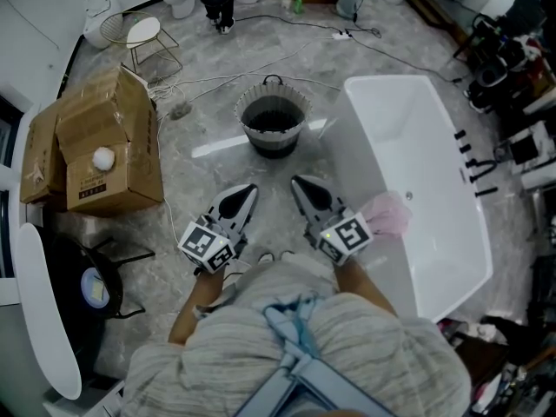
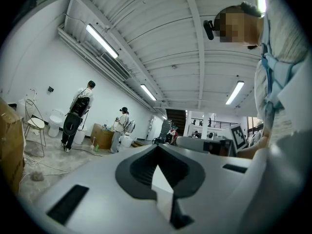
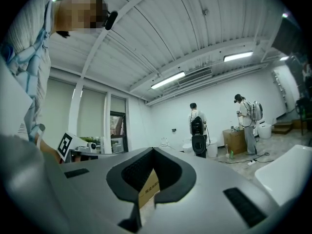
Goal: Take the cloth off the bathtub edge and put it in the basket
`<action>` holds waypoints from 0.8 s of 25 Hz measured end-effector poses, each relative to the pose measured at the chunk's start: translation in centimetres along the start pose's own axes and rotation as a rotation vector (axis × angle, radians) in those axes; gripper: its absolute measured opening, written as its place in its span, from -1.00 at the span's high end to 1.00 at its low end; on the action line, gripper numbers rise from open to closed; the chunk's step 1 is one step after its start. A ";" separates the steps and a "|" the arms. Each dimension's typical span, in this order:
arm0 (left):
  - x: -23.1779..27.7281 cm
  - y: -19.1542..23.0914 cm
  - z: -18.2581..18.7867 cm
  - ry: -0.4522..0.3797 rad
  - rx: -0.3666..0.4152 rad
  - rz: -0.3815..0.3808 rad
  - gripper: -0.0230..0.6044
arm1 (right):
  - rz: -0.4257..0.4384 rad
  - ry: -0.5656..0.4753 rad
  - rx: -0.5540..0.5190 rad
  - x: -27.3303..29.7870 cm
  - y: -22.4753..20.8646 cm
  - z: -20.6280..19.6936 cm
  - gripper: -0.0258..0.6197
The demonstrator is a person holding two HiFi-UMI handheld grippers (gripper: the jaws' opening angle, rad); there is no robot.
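1. The left gripper point(image 1: 249, 192), seen in the lower centre of the head view, is held above the grey marbled floor point(image 1: 208, 133). In the left gripper view its jaws are seen pressed together, with nothing between them point(image 2: 157, 155).
2. The right gripper point(image 1: 301, 184) is held just right of the left one. Its jaws are likewise closed on nothing in the right gripper view point(image 3: 152, 156).
3. The pink crumpled cloth point(image 1: 388, 215) is draped over the near left edge of the white rectangular bathtub point(image 1: 417, 146), at centre right of the frame. It is seen just beside the right gripper's marker cube, and no jaw is touching it.
4. The dark round basket with a frilled rim point(image 1: 300, 102) is placed on the floor at upper centre, left of the bathtub and beyond both grippers.
5. A brown cardboard box point(image 1: 109, 137) is shown at the left of the frame.
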State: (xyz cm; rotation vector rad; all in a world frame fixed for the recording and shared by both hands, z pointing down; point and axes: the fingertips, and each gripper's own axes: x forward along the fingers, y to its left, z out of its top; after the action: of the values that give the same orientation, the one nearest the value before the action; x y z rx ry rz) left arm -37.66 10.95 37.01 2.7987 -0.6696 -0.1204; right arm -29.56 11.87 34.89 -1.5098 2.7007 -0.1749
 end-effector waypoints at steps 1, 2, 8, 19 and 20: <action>-0.3 0.2 0.1 -0.003 -0.004 0.002 0.92 | -0.004 -0.010 -0.002 0.2 0.2 0.1 0.92; -0.5 0.5 0.1 -0.007 -0.005 0.000 0.92 | -0.009 -0.019 0.003 0.3 0.4 0.1 0.92; 0.5 1.0 0.3 -0.008 -0.005 -0.045 0.92 | -0.015 -0.002 -0.029 0.7 0.4 -0.6 0.92; 4.6 1.3 0.4 -0.003 0.011 -0.048 0.92 | -0.039 -0.018 -0.037 0.1 -4.3 0.4 0.92; 5.3 1.2 0.3 -0.001 0.010 -0.044 0.92 | -0.040 -0.023 -0.027 -0.2 -5.0 0.5 0.92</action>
State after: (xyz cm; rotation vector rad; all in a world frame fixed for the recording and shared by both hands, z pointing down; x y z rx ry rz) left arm -33.55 7.42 36.97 2.8242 -0.6106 -0.1266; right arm -25.16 9.35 35.03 -1.5647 2.6673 -0.1227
